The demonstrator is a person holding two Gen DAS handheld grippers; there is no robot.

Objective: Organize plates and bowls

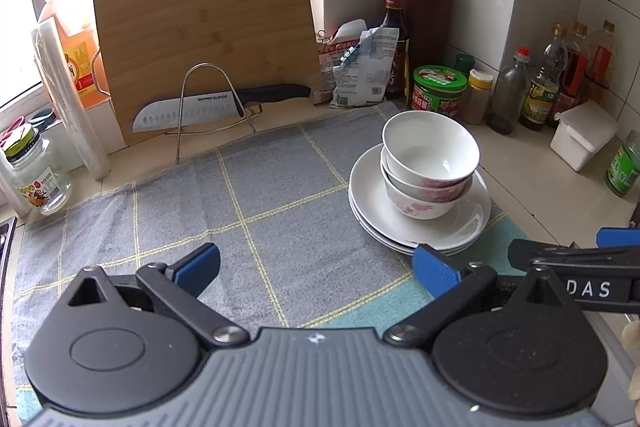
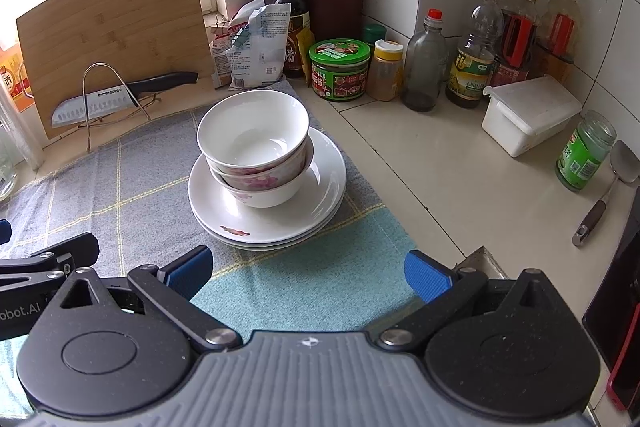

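Kitchen counter [image 2: 420, 163] and checked cloth [image 2: 132, 187] carry the task's things: two nested bowls [image 2: 256, 147] are stacked on a pile of plates [image 2: 320, 187], at the cloth's right side. Both the left tool [image 1: 316, 267] and right tool [image 2: 308, 267] are held released and empty, short of the pile. Any further lift is best taken at the rim, bowls kept level. Only the right view shows a spatula [image 2: 608, 187]; only the left shows a glass jar [image 1: 36, 175].

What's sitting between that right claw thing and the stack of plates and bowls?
Nothing but bare checked cloth lies between the open right gripper and the stacked plates, seen in the right wrist view.
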